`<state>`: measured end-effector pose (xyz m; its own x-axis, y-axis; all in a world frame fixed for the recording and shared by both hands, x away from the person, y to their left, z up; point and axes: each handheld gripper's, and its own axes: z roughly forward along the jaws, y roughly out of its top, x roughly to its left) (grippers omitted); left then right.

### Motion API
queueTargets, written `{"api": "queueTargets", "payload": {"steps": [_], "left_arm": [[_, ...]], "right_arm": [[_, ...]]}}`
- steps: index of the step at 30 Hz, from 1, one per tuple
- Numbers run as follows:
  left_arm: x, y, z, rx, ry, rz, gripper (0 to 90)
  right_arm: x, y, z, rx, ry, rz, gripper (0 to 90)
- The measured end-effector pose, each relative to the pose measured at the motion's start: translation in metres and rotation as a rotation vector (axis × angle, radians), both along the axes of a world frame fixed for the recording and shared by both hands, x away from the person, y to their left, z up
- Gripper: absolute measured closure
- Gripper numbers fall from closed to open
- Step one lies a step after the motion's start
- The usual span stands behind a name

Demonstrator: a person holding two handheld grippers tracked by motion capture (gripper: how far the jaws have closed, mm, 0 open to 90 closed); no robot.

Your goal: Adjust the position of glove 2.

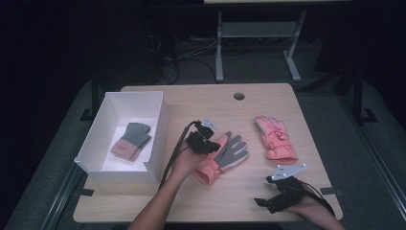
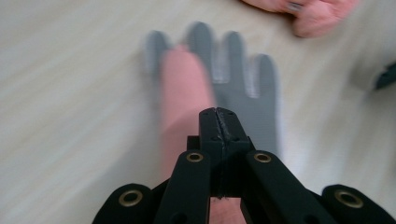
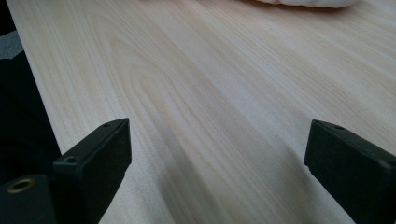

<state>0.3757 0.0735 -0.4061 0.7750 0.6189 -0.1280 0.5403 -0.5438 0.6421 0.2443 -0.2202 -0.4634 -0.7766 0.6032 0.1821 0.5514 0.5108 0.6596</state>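
Note:
A pink glove with a grey palm (image 1: 229, 154) lies palm up in the middle of the wooden table (image 1: 191, 103). My left gripper (image 1: 210, 145) is at its thumb side, jaws pressed together. In the left gripper view the gripper (image 2: 217, 116) is shut over the glove (image 2: 243, 88), and the pink thumb (image 2: 184, 88) runs up under the jaw tips, so it looks pinched there. A second pink glove (image 1: 276, 139) lies back up to the right. My right gripper (image 1: 267, 200) rests near the front right edge, open over bare wood (image 3: 219, 154).
A white open box (image 1: 162, 125) stands at the table's left side with a grey and pink knit glove (image 1: 131, 140) inside. A round cable hole (image 1: 239, 96) sits near the far edge. Table legs and cables stand on the floor beyond.

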Motion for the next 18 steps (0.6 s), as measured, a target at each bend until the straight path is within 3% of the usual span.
{"api": "queueTargets", "payload": {"steps": [4,8,12,18], "left_arm": [[0.005,0.02,-0.007,0.037,0.012,0.053,89.8],[0.002,0.028,-0.02,0.082,0.045,0.044,89.8],[-0.005,0.032,-0.026,0.078,0.064,0.025,89.8],[-0.02,0.035,-0.023,0.062,0.08,-0.016,89.8]], "right_arm": [[0.0,0.0,0.0,-0.004,0.001,-0.001,7.1],[0.0,0.0,0.0,-0.005,-0.001,-0.001,7.0],[0.0,0.0,0.0,-0.004,-0.003,-0.001,7.0],[0.0,-0.001,0.0,-0.007,-0.006,0.003,7.1]]}}
